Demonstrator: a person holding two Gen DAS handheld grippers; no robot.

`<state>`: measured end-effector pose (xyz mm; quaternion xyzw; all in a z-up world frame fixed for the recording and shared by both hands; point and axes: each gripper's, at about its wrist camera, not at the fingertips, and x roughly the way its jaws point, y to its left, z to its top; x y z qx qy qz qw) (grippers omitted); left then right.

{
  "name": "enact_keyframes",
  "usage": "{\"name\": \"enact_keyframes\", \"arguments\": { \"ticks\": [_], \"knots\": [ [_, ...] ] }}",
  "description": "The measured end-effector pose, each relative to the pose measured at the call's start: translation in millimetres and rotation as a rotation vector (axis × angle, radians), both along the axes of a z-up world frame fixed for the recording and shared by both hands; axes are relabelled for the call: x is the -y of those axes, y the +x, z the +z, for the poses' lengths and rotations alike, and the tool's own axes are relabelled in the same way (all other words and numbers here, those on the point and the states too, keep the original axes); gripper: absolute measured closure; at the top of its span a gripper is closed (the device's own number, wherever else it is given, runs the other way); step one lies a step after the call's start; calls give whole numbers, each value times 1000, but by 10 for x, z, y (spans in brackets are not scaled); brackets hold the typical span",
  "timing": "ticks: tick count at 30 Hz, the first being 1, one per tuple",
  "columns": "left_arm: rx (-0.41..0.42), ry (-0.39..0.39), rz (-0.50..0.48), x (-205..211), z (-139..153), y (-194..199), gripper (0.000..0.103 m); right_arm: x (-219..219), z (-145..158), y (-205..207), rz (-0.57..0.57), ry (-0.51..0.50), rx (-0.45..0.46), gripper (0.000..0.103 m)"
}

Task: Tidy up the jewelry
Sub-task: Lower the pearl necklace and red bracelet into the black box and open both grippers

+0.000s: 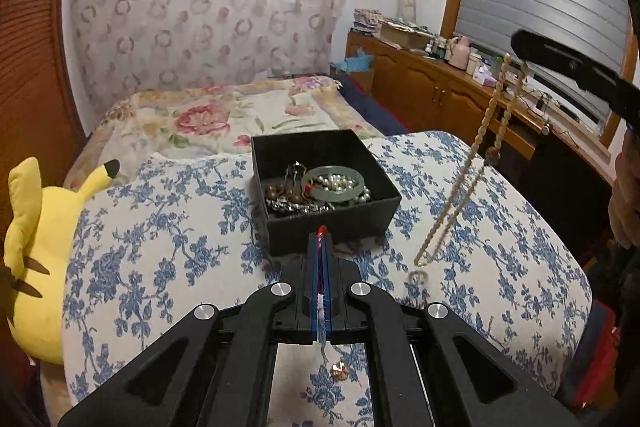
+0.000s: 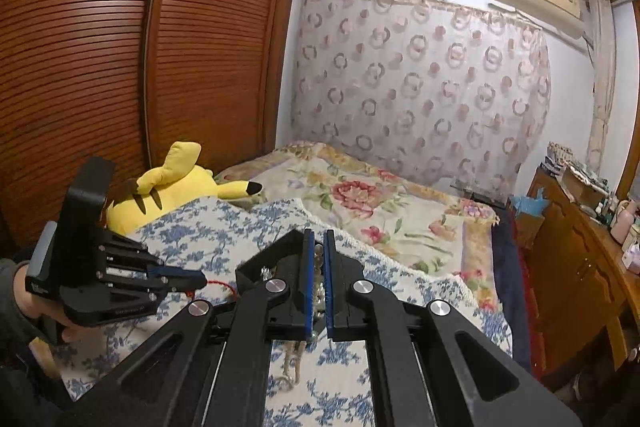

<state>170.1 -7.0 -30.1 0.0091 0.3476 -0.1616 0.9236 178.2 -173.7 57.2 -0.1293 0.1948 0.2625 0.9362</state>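
Observation:
A black open box (image 1: pixel 325 187) sits on the blue-flowered cloth and holds a green bangle (image 1: pixel 333 183), pearls and brown beads. My left gripper (image 1: pixel 322 233) is shut on a red string (image 1: pixel 321 230), just in front of the box's near wall. It also shows at the left in the right wrist view (image 2: pixel 196 281), with the red string (image 2: pixel 220 285) trailing from it. My right gripper (image 2: pixel 319 239) is shut on a cream bead necklace (image 2: pixel 318 267). In the left wrist view the necklace (image 1: pixel 472 163) hangs down from the right gripper to the cloth, right of the box.
A yellow plush toy (image 1: pixel 36 255) lies at the left edge of the cloth. A small rose-coloured trinket (image 1: pixel 340 370) lies on the cloth under my left gripper. A floral bed (image 1: pixel 224 119) is behind, a wooden cabinet (image 1: pixel 440 87) with clutter at right.

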Motion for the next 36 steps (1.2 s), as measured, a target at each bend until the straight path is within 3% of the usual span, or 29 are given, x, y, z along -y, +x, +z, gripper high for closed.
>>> {"name": "enact_keyframes", "arguments": {
  "ticks": [12, 18, 22, 36],
  "knots": [
    [45, 16, 19, -19, 249, 287, 102, -199, 447, 342, -9, -5, 84, 98],
    [48, 22, 26, -15, 281, 399, 102, -279, 533, 513, -26, -15, 99, 98],
    [53, 27, 29, -8, 298, 439, 102, -296, 417, 592, -25, -18, 64, 98],
    [18, 35, 50, 76, 150, 859, 102, -367, -438, 841, -20, -29, -164, 97]
  ]
}}
